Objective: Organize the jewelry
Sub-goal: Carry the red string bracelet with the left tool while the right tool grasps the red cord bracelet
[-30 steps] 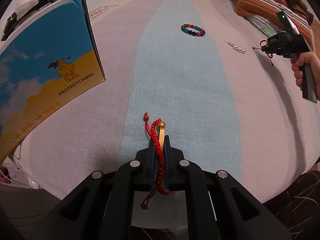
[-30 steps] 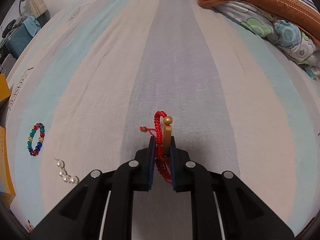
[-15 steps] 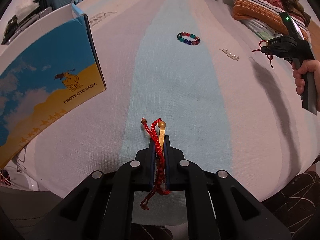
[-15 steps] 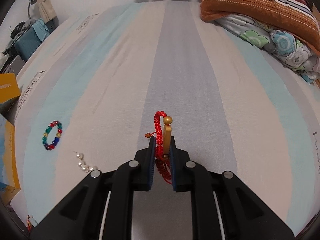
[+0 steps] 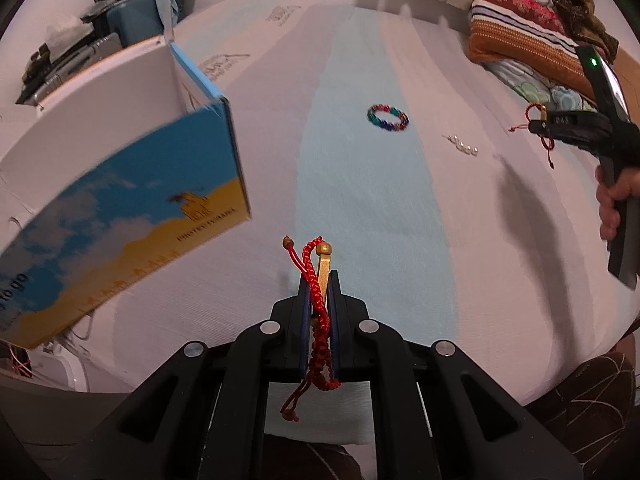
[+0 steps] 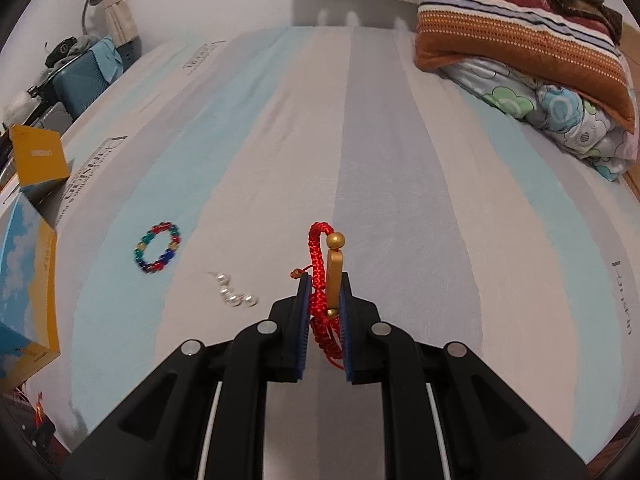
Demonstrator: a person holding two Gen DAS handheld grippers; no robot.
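Observation:
My left gripper (image 5: 319,280) is shut on a red braided bracelet (image 5: 316,276) with a gold bar, held above the striped bed sheet. My right gripper (image 6: 324,284) is shut on a second red braided bracelet (image 6: 320,264) with a gold bar; it also shows in the left wrist view (image 5: 538,122) at the far right. A multicoloured bead bracelet (image 5: 387,117) lies on the blue stripe and shows in the right wrist view (image 6: 157,247). A short pearl strand (image 5: 464,147) lies right of it and shows in the right wrist view (image 6: 236,298). An open blue and yellow box (image 5: 120,184) stands at the left.
Folded striped and floral bedding (image 6: 520,52) is piled at the far right of the bed. A blue suitcase with clutter (image 5: 132,20) stands beyond the bed's left side. The box also shows at the left edge of the right wrist view (image 6: 28,276).
Both grippers have risen and pulled back from the sheet with their bracelets. The box now looms closer on the left and its open top shows. The beads and pearls have not moved.

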